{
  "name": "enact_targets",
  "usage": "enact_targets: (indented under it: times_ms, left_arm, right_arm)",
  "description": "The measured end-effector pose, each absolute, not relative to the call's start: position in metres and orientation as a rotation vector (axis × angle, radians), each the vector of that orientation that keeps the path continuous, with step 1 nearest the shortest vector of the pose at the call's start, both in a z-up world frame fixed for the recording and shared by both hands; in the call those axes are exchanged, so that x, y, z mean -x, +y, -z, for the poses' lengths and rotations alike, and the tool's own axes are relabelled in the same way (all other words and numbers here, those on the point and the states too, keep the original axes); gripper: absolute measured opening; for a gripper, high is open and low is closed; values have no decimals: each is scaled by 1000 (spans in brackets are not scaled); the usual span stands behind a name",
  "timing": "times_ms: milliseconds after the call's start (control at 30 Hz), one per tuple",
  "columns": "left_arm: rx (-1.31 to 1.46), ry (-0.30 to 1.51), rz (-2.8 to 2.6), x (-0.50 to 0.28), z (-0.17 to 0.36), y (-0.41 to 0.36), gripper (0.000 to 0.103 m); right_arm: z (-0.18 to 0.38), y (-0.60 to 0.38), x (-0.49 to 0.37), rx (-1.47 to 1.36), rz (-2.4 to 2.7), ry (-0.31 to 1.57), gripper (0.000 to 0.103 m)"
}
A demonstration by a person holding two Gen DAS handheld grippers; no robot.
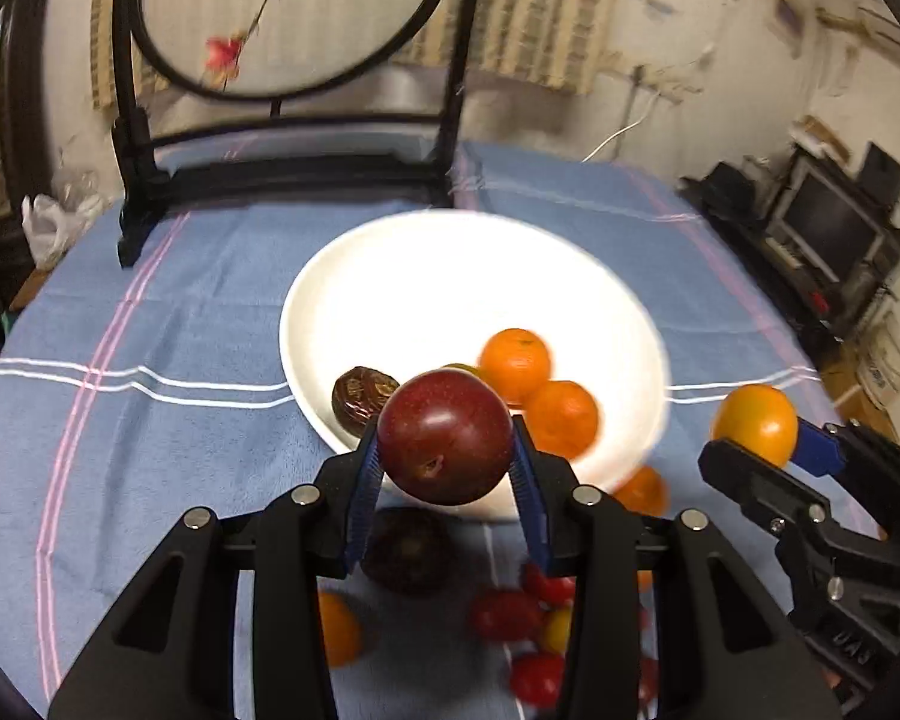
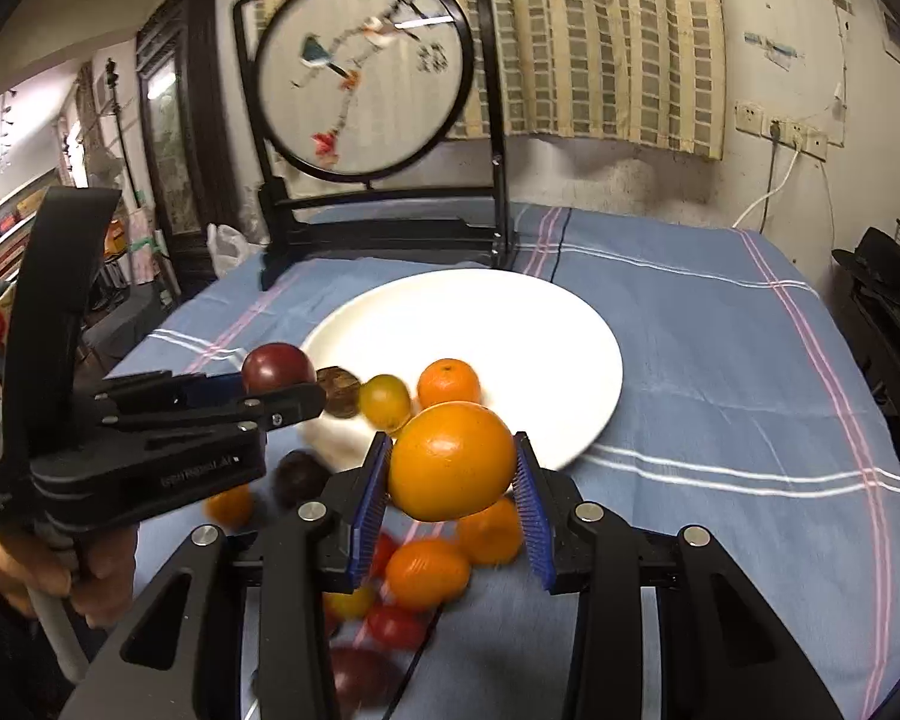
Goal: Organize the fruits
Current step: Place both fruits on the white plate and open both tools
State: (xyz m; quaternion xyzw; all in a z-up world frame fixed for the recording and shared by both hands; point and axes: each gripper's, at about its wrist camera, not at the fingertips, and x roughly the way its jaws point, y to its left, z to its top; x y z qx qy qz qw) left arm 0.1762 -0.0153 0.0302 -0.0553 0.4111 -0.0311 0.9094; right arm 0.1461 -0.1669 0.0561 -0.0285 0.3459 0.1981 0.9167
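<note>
Four pieces of fruit already lay near the close rim of the wide white ceramic plate: two small orange mandarins, one yellowish round fruit and one brown wrinkled fruit. You had two more on the way. Your left gripper was clamped narrowly on a dark red smooth plum, held just over the plate's near edge. Your right gripper was squeezed likewise on a large round orange, also lifted before the plate.

Plenty remained, by my reckoning: small red tomatoes, further orange fruits and a dark purple round fruit lay loose on the blue striped tablecloth between you and the plate.

You could not count that pile properly. Both grippers' black frames covered much of it, blur smeared the fruit, and what sat beneath the lower edge of either view was cut off.
</note>
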Motion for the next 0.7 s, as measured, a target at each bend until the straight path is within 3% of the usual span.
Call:
enact_targets:
  times_ms: [267,333,367,400,433,700]
  left_arm:
    - [145,901,47,-206,-3,-13,40]
    - [145,895,50,-209,-3,-13,42]
    - [160,892,55,-209,-3,-12,46]
    - [170,886,52,-208,-3,-10,66]
    - [178,861,46,-204,-6,-9,75]
    - [128,763,54,-167,-30,0,88]
  right_arm:
    - [-27,-170,-184,-23,-390,782,41]
    - [-22,-174,-190,-74,-398,800,47]
    - [-20,-177,-193,-102,-409,818,60]
    - [-19,-178,-193,-111,-410,826,63]
    - [-19,-178,-192,-101,-410,827,63]
    - [-33,-189,-170,-66,-400,778,65]
